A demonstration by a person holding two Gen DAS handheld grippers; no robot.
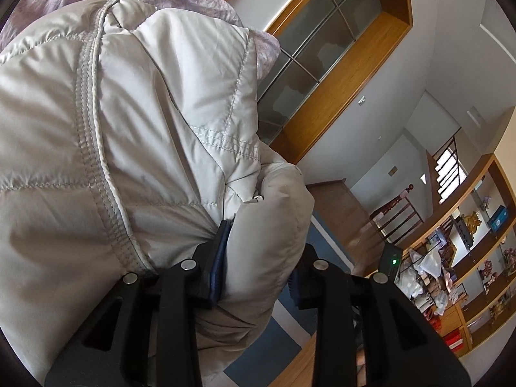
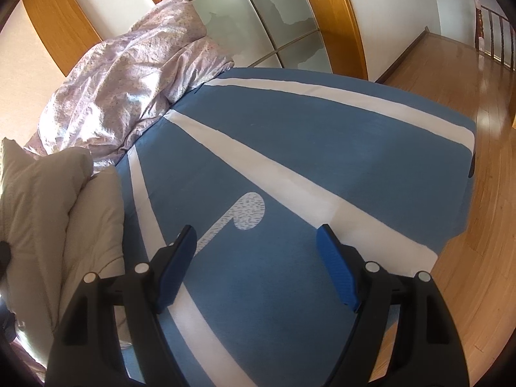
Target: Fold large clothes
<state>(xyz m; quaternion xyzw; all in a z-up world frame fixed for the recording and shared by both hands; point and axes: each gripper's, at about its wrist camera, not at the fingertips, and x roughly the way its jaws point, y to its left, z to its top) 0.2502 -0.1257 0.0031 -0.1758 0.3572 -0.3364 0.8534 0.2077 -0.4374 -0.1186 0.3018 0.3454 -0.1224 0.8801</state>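
Observation:
A beige quilted jacket (image 1: 129,148) fills the left wrist view, lifted up. My left gripper (image 1: 258,258) is shut on a thick fold of the jacket between its blue pads. The jacket also shows at the left edge of the right wrist view (image 2: 58,206), bunched and hanging. My right gripper (image 2: 256,248) is open and empty, hovering over the blue bed sheet (image 2: 322,148), to the right of the jacket.
A pink floral duvet (image 2: 129,87) is heaped at the far left of the bed. The bed's edge runs along the right, with wooden floor (image 2: 467,258) beyond. A frosted sliding door (image 2: 274,16) stands behind. Shelves with clutter (image 1: 467,258) are at right.

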